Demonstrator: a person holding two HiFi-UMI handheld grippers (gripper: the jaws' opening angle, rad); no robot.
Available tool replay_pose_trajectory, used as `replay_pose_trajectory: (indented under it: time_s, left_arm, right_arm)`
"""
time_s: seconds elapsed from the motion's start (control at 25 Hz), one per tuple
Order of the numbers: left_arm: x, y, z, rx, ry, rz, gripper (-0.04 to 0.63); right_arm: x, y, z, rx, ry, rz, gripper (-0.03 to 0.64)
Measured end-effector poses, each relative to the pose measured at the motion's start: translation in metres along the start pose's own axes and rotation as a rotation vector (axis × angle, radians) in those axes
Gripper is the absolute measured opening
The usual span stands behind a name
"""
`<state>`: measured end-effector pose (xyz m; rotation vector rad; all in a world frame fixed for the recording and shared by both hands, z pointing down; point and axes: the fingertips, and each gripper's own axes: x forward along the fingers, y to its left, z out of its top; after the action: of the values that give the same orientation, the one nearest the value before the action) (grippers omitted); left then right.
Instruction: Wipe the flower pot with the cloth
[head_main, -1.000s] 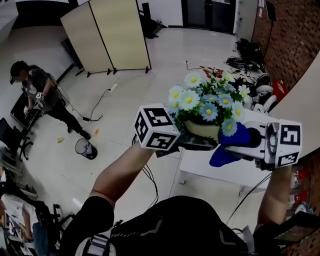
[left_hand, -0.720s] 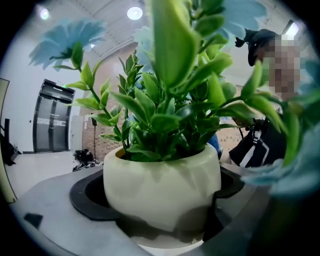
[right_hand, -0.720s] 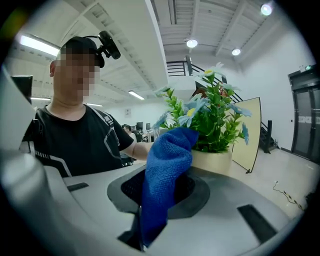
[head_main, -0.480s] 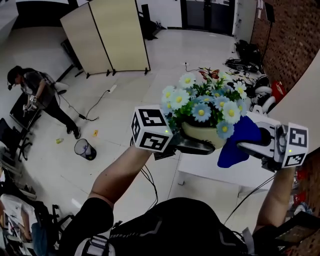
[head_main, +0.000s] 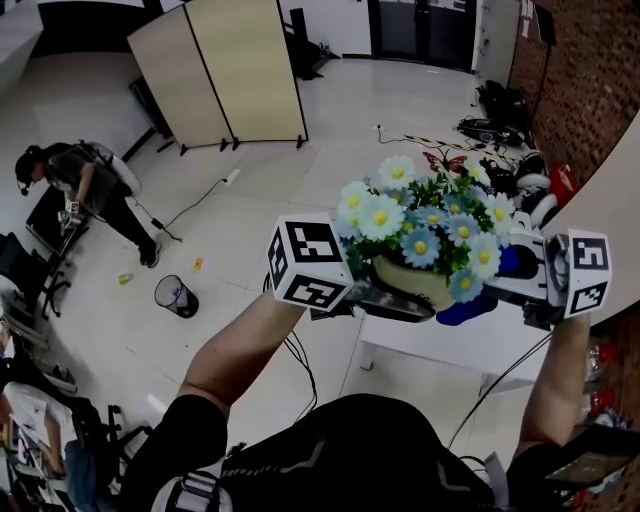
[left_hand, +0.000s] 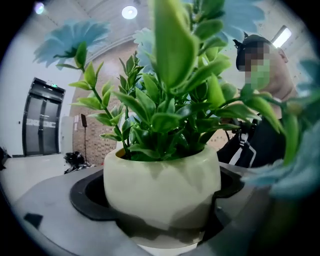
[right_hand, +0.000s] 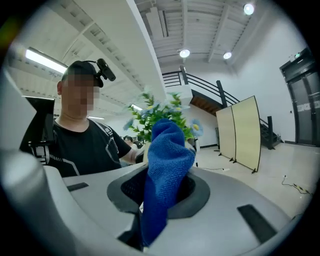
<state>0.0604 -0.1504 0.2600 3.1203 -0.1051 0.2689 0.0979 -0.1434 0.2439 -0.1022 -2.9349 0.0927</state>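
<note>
Left gripper (head_main: 398, 296): clamped round the cream flower pot (head_main: 412, 280), held in the air.
Right gripper (head_main: 503, 276): clenched on the blue cloth (head_main: 462, 308), at the pot's right side under the daisies (head_main: 425, 215) (blooms hide whether they touch).
Surface: white table (head_main: 440, 345) below the pot.
Room: pale glossy floor (head_main: 250, 190); beige folding screen (head_main: 215, 70) far left; brick wall (head_main: 580, 70) far right; waste bin (head_main: 176, 296) and a bending person (head_main: 75, 185) on the left.

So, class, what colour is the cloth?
Blue; the cloth shows best in the right gripper view.
</note>
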Motion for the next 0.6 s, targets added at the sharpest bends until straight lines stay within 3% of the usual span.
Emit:
replay_pose_trajectory:
  time_s: [0.2, 0.4, 0.6]
  left_arm:
    - [-0.008, 0.024, -0.005, -0.057, -0.004, 0.089, 0.569]
    - [-0.018, 0.042, -0.005, -0.059, -0.001, 0.108, 0.569]
    - [-0.017, 0.044, -0.003, -0.069, -0.04, 0.128, 0.569]
  right_arm:
    - [0.025, 0.02, 0.0, -0.025, 0.05, 0.0, 0.077]
    - [0.057, 0.022, 0.011, -0.049, 0.079, 0.013, 0.077]
    - [0.031, 0.011, 0.005, -0.028, -0.025, -0.078, 0.077]
